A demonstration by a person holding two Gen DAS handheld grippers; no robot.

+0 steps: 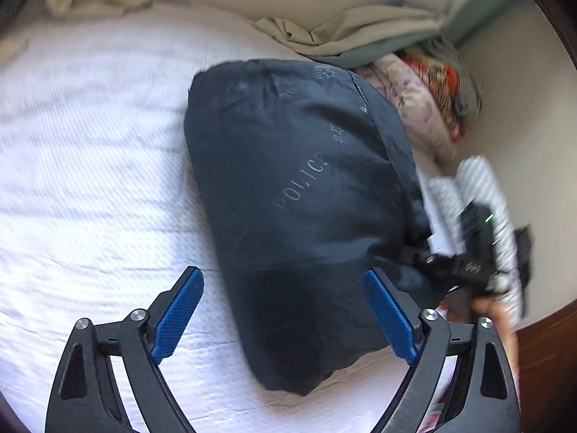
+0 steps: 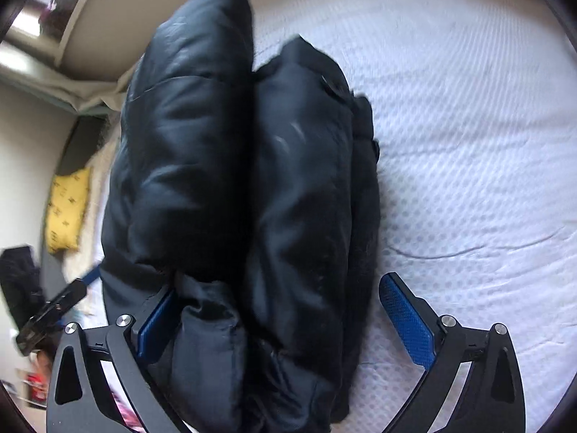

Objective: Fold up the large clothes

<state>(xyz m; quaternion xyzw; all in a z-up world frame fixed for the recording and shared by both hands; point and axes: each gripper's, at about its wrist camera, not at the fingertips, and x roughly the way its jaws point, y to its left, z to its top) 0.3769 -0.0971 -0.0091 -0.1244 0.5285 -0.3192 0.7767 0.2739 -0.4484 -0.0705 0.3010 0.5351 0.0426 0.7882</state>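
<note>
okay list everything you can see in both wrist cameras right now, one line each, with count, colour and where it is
jacket: one, dark navy with POLICE lettering, folded into a bundle on the bed
bed sheet: one, white, textured, under the jacket
beige cloth: one, crumpled at the far edge of the bed by the wall
patterned bedding: a pile, pink, orange and grey, far right corner
striped item: one, white and grey, right of the jacket, too blurred to identify
yellow cushion: one, yellow with dark marks, beside the bed
left gripper: one, black with blue pads, open, over the jacket's near end
right gripper: one, black with blue pads, open, straddling the jacket's near end
</note>
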